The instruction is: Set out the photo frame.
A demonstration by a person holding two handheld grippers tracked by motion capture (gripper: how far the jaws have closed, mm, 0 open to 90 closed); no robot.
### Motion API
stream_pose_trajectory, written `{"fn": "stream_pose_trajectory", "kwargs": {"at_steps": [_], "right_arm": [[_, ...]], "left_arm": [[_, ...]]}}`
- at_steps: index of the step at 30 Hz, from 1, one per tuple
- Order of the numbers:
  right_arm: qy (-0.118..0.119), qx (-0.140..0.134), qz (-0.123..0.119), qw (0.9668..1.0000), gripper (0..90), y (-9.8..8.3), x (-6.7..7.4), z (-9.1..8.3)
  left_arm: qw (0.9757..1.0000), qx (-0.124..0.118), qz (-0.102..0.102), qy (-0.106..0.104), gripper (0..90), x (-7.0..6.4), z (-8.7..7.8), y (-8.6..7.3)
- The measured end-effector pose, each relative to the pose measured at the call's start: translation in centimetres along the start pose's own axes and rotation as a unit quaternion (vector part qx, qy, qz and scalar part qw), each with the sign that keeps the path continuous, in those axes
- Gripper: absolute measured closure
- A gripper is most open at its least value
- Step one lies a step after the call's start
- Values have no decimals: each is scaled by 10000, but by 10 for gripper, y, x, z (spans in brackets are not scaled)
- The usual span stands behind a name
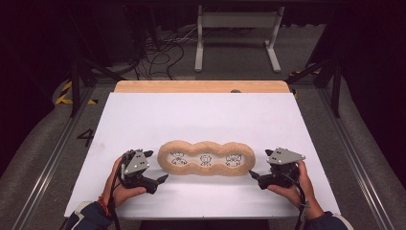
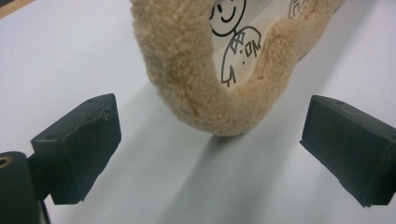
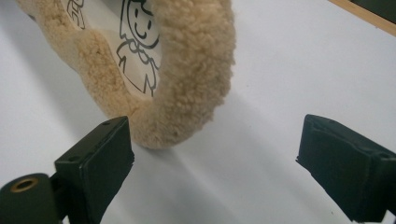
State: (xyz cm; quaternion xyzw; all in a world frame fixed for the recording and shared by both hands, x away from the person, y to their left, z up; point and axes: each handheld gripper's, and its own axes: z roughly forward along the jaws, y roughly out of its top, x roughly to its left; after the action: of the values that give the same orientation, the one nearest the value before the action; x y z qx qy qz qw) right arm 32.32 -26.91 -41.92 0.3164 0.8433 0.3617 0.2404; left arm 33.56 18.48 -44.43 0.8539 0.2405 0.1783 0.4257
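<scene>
Both grippers are wearing black housings. The left gripper (image 1: 159, 166) and right gripper (image 1: 253, 166) are each carrying a grey three-cornered plate on top, and black cables are trailing behind. Behind them, dark blue sleeves (image 1: 91, 216) are showing, with a red band at the left wrist (image 1: 103, 205).

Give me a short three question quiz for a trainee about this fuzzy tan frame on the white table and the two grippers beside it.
1. True or false: the left gripper is clamped on the fuzzy frame.
2. How many windows with cartoon drawings does the frame have? A) two B) three C) five
3. Fill in: the right gripper sits off the frame's ____ end, jaws spread.

Key
1. False; its jaws are open and the frame's end lies beyond them, untouched, in the left gripper view.
2. B
3. right
</scene>
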Motion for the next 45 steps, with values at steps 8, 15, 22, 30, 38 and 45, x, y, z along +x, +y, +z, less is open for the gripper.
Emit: {"fn": "stream_pose_trajectory", "kwargs": {"at_steps": [8, 15, 22, 30, 38, 45], "right_arm": [[-185, 19, 95, 9998, 106, -16, -4, -8], [-267, -107, 184, 9994, 112, -28, -6, -15], [-365, -238, 316, 9986, 112, -42, -8, -22], [-602, -282, 576, 9961, 104, -59, -16, -32], [-728, -279, 734, 9942, 101, -72, -20, -38], [-767, -304, 804, 9933, 100, -76, -23, -39]], "left_arm": [[10000, -11, -74, 36, 52, 1, -14, -14], [9999, -58, -122, 82, 53, 4, -24, -25], [9997, -96, -161, 175, 53, 8, -35, -36], [9995, -115, -215, 200, 53, 13, -41, -45], [9979, -230, -496, 344, 52, 23, -55, -59], [9961, -349, -671, 452, 54, 25, -66, -68]]}}
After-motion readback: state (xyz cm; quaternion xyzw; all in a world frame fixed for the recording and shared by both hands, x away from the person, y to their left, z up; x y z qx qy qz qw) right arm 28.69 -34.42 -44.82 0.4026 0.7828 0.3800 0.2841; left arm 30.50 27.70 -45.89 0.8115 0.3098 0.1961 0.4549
